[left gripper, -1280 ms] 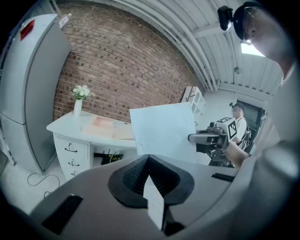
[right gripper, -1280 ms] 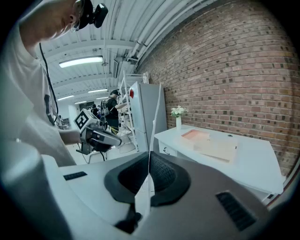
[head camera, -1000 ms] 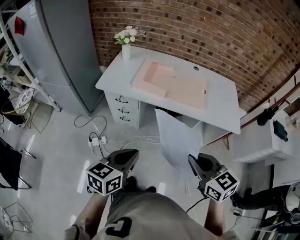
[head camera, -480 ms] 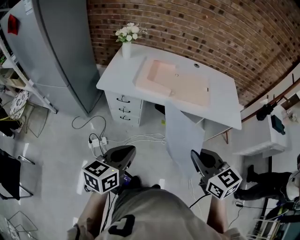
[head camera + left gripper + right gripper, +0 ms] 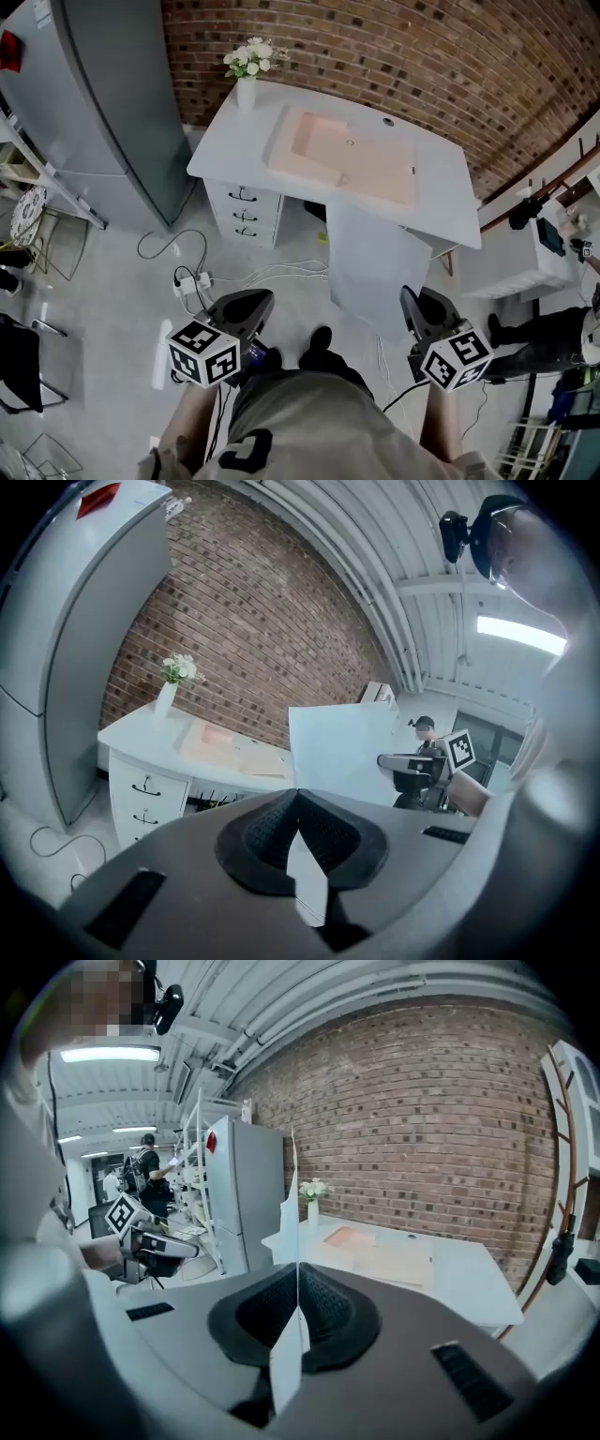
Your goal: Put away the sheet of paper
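Just blank white sheet of paper (image 5: pixel 375 262), upright in right hand-held gripper (image 5: pixel 412 300).

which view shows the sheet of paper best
Left gripper view: the sheet of paper faces the camera, held at its edge by the right gripper. Head view shows it foreshortened, pale against the desk and floor. Right gripper view shows it only edge-on between the shut jaws.

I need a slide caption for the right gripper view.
Right gripper shut on the sheet of paper, seen edge-on, facing a white desk and brick wall.
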